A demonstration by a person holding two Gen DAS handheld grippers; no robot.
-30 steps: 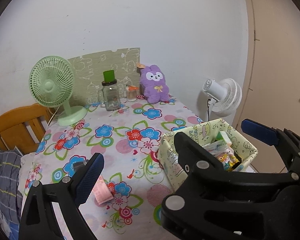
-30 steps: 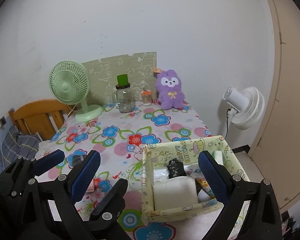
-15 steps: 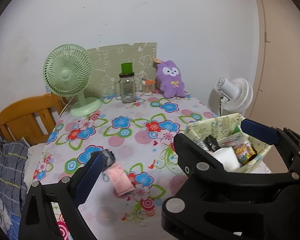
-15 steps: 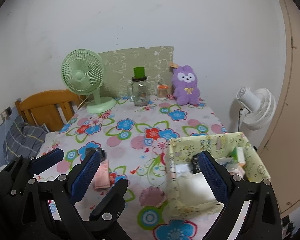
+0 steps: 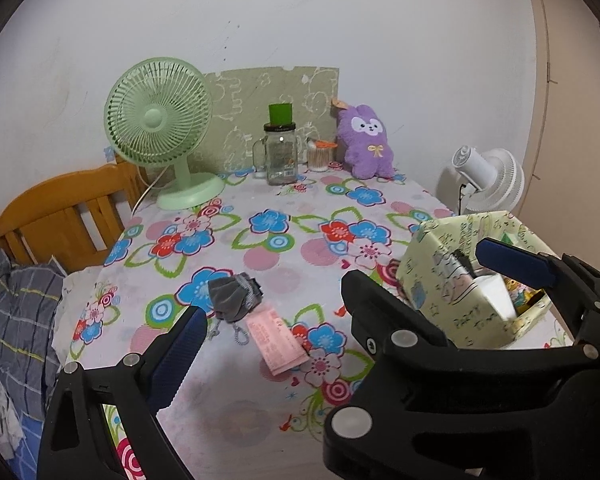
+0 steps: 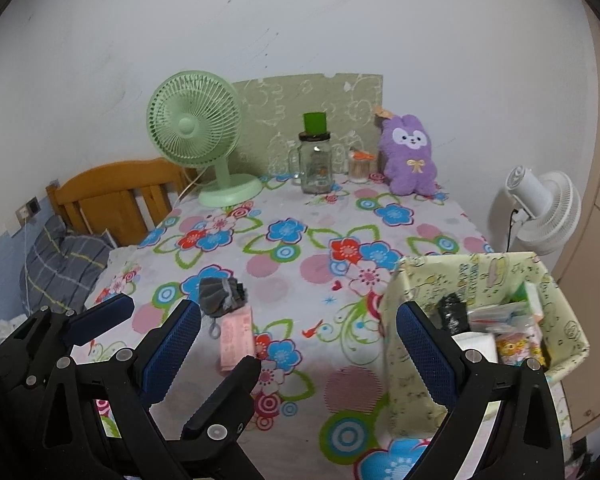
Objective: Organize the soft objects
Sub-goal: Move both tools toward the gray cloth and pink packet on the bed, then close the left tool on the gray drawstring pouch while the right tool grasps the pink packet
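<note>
A grey soft pouch (image 5: 236, 298) (image 6: 220, 296) with a small clasp lies on the flowered tablecloth. A pink tissue packet (image 5: 276, 340) (image 6: 236, 334) lies right beside it. Both lie near the front left of the table. A pale green printed box (image 5: 452, 280) (image 6: 412, 320) with packets and a white block inside stands at the front right. A purple plush rabbit (image 5: 366, 142) (image 6: 410, 156) sits at the far edge. My left gripper (image 5: 308, 328) hangs open above the front of the table, nothing in it. My right gripper (image 6: 298, 320) is open too, between pouch and box.
A green desk fan (image 5: 160, 120), a glass jar with a green lid (image 5: 281, 152) and a small jar of swabs (image 5: 320, 156) stand along the back wall. A white fan (image 5: 488, 176) is off the table's right side. On the left are a wooden headboard (image 5: 60, 216) and plaid bedding (image 5: 16, 312).
Both views have pulled back and swung left. The box has slid toward the right edge of view, and the grey pouch and pink packet now show fully. Both grippers stay open.
</note>
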